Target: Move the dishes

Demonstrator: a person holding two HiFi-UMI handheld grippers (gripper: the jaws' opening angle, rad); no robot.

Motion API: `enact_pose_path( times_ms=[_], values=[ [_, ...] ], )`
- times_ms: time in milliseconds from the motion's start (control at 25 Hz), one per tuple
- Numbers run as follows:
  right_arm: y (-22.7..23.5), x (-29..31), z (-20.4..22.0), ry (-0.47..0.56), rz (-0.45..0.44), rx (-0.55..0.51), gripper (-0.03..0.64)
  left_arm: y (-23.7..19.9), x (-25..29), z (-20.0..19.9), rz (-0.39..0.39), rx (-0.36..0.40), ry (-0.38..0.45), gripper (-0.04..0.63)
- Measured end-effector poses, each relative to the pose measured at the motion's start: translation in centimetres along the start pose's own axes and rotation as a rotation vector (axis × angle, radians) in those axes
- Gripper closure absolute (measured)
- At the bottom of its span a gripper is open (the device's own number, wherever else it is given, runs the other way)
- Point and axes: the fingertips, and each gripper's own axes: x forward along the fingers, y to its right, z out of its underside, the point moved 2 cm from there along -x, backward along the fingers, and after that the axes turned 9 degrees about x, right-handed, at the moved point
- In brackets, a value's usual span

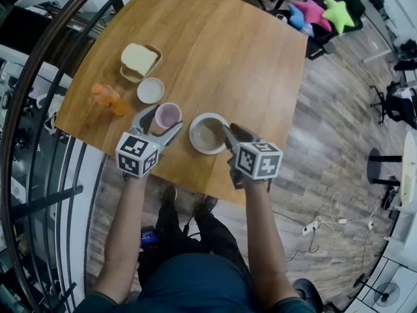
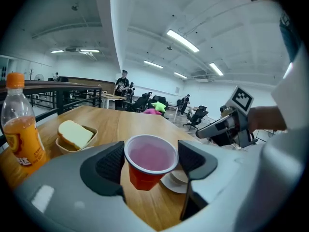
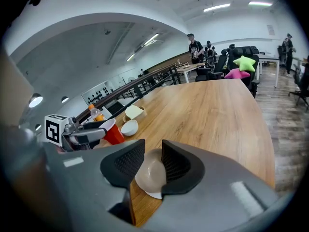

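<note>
Left tool (image 2: 149,152): holds cup (image 2: 143,177); head view hides its red side.
Right tool (image 3: 152,160): pinches bowl (image 3: 149,179) rim by desk's (image 1: 228,57) front edge.

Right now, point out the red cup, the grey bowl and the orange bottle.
red cup (image 2: 144,179), left gripper view, on its red outer wall.
grey bowl (image 1: 207,135), head view, on its inner bottom.
orange bottle (image 2: 19,130), left gripper view, on its drink-filled body.

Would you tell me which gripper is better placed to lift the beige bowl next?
Right. The right gripper grips the beige bowl by its rim, while the left gripper holds the red cup.
</note>
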Motion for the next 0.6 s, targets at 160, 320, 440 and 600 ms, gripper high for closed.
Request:
enact_pose_path(
  times_ms=[160, 320, 440, 600],
  values=[
    [-0.2, 0.9, -0.1, -0.012, 0.008, 0.001, 0.500, -1.7, -0.8, 0.7, -0.021, -0.009, -0.014, 0.255],
    [0.0, 2.1, 0.0, -0.025, 0.017, 0.005, 0.500, -3.1, -1.1, 1.9, -0.033, -0.020, -0.032, 0.255],
    [0.4, 2.8, 0.1, -0.036, 0.034, 0.010, 0.500, -4.0, -1.2, 3.0, -0.038, -0.031, -0.049, 0.255],
    [1.3, 3.5, 0.4, -0.054, 0.073, 0.007, 0.500, -4.7, -1.2, 4.5, -0.041, -0.045, -0.065, 0.255]
  ],
)
